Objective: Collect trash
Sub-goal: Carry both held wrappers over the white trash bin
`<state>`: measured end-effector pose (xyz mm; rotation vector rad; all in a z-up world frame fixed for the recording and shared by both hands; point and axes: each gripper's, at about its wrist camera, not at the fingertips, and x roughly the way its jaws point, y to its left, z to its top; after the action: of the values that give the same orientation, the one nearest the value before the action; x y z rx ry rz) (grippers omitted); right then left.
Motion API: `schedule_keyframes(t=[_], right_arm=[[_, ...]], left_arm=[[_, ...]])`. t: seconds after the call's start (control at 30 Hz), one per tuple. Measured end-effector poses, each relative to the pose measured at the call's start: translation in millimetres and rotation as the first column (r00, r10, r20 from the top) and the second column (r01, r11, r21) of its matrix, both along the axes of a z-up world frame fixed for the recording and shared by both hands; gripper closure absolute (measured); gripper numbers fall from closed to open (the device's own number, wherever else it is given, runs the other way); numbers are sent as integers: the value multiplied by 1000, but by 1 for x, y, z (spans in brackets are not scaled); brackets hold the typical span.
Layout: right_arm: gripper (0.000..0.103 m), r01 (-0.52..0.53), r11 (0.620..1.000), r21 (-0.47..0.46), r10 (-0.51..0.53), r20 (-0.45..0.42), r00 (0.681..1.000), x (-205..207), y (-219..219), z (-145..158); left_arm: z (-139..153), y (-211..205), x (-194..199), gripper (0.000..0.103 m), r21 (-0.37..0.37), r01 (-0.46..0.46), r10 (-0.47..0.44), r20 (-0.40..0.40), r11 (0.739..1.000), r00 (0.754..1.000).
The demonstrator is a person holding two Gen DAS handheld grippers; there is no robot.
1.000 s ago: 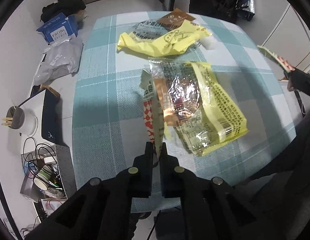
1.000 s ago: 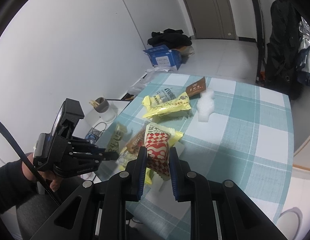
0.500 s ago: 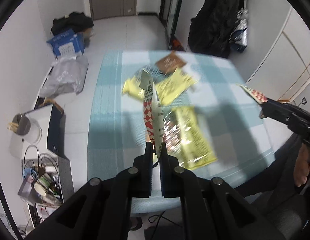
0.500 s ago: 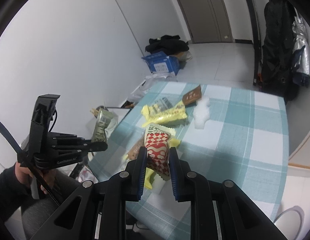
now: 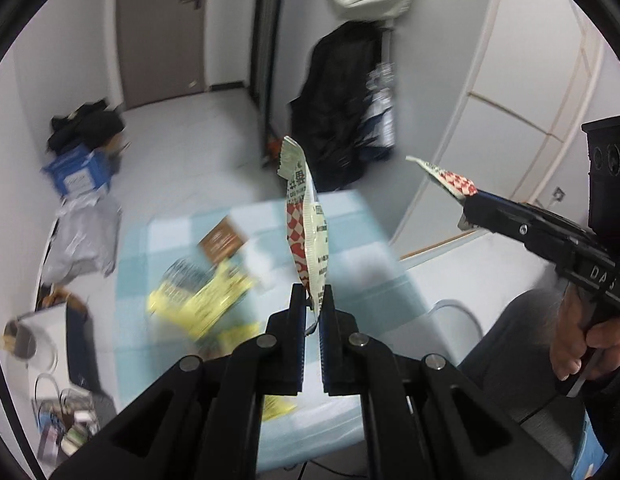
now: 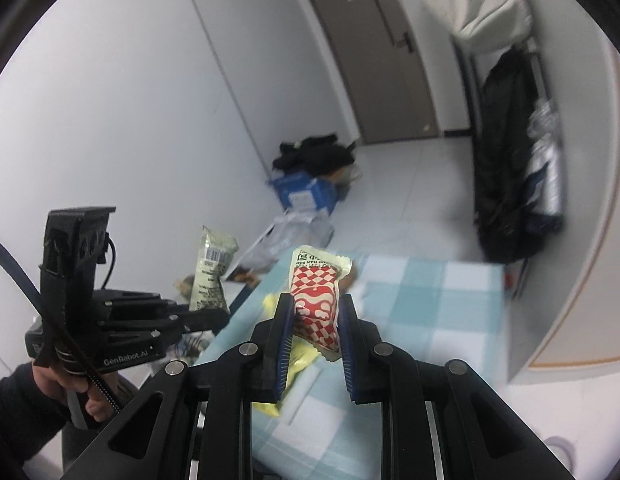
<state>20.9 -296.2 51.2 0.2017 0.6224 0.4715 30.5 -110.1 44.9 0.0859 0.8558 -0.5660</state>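
My left gripper (image 5: 312, 312) is shut on a red-and-white checked snack wrapper (image 5: 306, 236), held upright and high above the table. It also shows in the right wrist view (image 6: 212, 276) at the left. My right gripper (image 6: 312, 320) is shut on a second red-and-white checked wrapper (image 6: 316, 300), also lifted; it shows in the left wrist view (image 5: 450, 180) at the right. On the teal checked table (image 5: 350, 240) below lie yellow wrappers (image 5: 206, 300), a brown packet (image 5: 224, 240) and a white scrap (image 5: 260, 266), all blurred.
On the floor past the table are a blue box (image 6: 304, 194), dark clothes (image 6: 314, 156) and a grey bag (image 5: 82, 240). A dark coat (image 6: 510, 152) hangs on a rack at the right. A side shelf with a cup (image 5: 24, 338) stands left of the table.
Both grippers have risen and tilted up with their wrappers, so the table sits lower and farther in both views. The grips are unchanged.
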Motion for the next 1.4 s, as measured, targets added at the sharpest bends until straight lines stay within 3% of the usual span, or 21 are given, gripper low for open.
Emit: schedule_keyframes(t=[0.33,0.63,0.83,0.9,1.07,1.23,1.4], right_arm=[[82,214,977,0,-213,92,973,-45,-110,53],[82,447,894,26,-448,20,894,-87,-223,31],[82,567,824,14,-564,-77,822,-115,-289,-11],[82,594,805,12,-588,-124,799,-123,-308,-32],[82,654,756,7,-628,-274,729,-134,-348,-101],[83,676,737,13,-612,-413,675,-136,-366,-167],[83,656,754,27,-556,-505,660,-128,-360,-225]], left_arm=[[25,-95,-4,100,-37,201,-199,62,979,978],[10,-186,-9,100,-54,349,-348,28,935,937],[-24,-244,-9,100,-16,432,-432,-63,902,900],[-47,-260,-9,100,40,451,-446,-97,892,890],[-92,-289,-8,100,77,494,-473,-194,866,860],[-134,-308,-3,100,93,525,-479,-302,846,825],[-169,-328,-10,100,108,579,-499,-397,808,770]])
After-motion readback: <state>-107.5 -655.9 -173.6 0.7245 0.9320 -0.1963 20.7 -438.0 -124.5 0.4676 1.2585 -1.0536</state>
